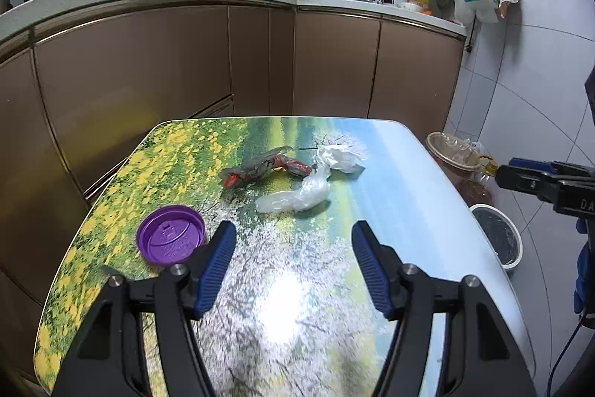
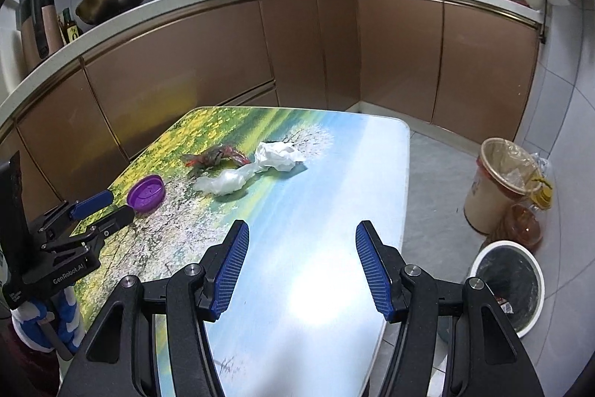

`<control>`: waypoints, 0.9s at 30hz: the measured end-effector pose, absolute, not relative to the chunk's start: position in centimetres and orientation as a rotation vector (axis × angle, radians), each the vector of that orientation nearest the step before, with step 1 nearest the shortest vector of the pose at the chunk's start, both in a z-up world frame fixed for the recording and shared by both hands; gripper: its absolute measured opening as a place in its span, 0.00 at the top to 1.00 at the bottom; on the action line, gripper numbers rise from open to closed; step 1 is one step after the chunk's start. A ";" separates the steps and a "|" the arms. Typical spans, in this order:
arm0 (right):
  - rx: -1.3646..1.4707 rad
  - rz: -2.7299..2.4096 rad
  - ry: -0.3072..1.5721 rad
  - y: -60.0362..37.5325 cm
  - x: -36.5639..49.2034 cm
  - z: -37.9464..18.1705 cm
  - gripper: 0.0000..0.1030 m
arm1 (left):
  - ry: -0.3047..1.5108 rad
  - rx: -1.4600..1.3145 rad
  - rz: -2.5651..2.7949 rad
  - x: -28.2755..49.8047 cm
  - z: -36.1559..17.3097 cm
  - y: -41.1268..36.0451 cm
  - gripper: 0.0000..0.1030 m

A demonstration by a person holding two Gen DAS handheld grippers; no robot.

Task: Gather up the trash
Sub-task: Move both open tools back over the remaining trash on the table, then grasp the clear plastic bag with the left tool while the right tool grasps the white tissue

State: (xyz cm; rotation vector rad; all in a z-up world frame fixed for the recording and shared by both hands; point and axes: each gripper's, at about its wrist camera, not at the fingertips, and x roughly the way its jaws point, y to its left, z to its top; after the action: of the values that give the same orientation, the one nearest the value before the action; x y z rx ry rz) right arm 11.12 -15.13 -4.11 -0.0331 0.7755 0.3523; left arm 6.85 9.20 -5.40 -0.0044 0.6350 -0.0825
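Just both tools, left tool (image 1: 293, 265) and right tool (image 2: 301, 265), agape and empty above table (image 2: 334, 203).

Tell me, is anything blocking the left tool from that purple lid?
Nothing visible. The purple lid lies flat on the table, just beside the left tool, whose fingers are spread and empty. The other scraps lie farther back.

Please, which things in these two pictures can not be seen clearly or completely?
- White bin, right wrist view: the right tongs cover its near side, so its contents are unclear.
- Beige bin, left wrist view: its lower body is hidden behind the table.
- Purple lid, left wrist view: its embossed text is too small to read.
- Red wrapper: its print is crumpled and unreadable.
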 end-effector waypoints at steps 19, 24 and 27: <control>-0.112 0.518 0.835 -9.0 24.6 -9.4 0.42 | 0.728 0.007 -0.244 17.5 -9.5 8.9 0.38; -0.135 0.561 0.844 -7.1 27.2 -11.0 0.42 | 0.749 0.021 -0.248 19.5 -10.9 8.4 0.38; -0.152 0.584 0.843 -6.0 28.4 -11.6 0.42 | 0.765 0.011 -0.249 20.3 -11.8 8.4 0.38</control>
State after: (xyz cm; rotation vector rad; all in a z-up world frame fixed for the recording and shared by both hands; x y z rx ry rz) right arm 28.44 -5.96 -11.63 -0.1523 0.8434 0.5842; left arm 20.30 8.41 -11.75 0.0113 0.7645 -0.2489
